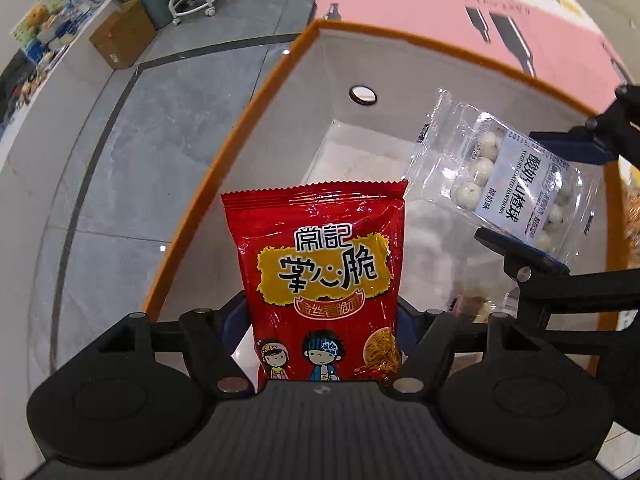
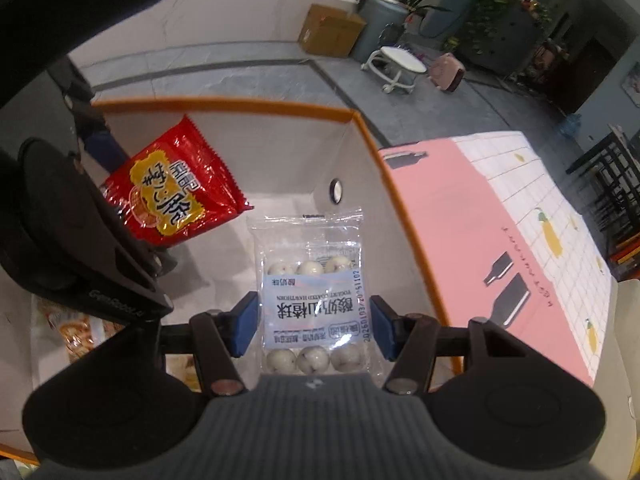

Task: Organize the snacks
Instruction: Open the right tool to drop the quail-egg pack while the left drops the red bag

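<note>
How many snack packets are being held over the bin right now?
2. The red packet is in the left gripper; the clear packet of white balls is in the right gripper. Others in the bin may be hidden.

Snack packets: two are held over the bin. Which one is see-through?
The clear packet of white balls in the right gripper; the left gripper's red packet is opaque.

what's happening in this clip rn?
A person with a handheld gripper in each hand is sorting snacks. The left gripper holds a red snack bag; the right gripper holds a clear packet of white coated balls. Both packets hang over a white bin with an orange rim, not yet released. A few other snacks already lie at the bottom.
</note>
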### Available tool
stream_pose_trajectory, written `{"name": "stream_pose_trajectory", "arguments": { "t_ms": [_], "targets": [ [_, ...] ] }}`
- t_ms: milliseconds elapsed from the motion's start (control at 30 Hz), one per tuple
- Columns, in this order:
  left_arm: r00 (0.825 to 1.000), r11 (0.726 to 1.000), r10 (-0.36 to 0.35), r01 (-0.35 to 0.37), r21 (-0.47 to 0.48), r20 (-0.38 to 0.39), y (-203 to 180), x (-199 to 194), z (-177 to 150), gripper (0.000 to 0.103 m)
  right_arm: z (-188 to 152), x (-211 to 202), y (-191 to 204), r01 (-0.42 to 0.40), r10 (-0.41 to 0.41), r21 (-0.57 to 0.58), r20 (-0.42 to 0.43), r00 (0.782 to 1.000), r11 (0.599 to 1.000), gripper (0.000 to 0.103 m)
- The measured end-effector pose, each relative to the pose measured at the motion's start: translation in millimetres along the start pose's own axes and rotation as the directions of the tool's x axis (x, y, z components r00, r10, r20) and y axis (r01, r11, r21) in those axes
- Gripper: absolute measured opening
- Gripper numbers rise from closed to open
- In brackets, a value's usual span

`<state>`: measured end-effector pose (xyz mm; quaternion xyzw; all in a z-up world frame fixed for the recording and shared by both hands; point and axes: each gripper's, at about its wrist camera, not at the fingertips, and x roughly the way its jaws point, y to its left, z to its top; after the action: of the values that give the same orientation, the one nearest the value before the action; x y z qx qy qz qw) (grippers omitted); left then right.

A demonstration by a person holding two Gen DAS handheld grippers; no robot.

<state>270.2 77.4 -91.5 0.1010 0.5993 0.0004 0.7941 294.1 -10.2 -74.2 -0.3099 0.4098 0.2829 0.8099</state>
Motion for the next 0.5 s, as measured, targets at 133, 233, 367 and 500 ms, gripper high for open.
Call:
{"name": "stream_pose_trajectory", "arguments": {
  "t_ms": [133, 233, 367, 500],
  "targets": [
    [1.0, 0.998, 0.026, -0.025, 0.052, -0.017, -9, 10, 1, 0.082, -4, 13, 1, -0.015, 0.015, -0.008, -0.035, 0.999, 1.0, 0.057],
    [0.999, 0.997, 0.044, -0.042, 0.071, -0.028, -13, 15, 2, 0.082, -6, 19, 2, -0.018, 0.017, -0.01, -0.058, 0.998, 1.0, 0.057],
    [0.998, 0.995, 0.06, -0.057, 0.077, -0.035, -13, 19, 4, 0.082, -8, 22, 4, -0.018, 0.017, -0.016, -0.071, 0.997, 1.0, 0.058],
    [0.998, 0.996, 0.058, -0.055, 0.073, -0.033, -13, 18, 4, 0.083, -8, 20, 4, -0.02, 0.019, -0.01, -0.07, 0.997, 1.0, 0.059]
  ]
}}
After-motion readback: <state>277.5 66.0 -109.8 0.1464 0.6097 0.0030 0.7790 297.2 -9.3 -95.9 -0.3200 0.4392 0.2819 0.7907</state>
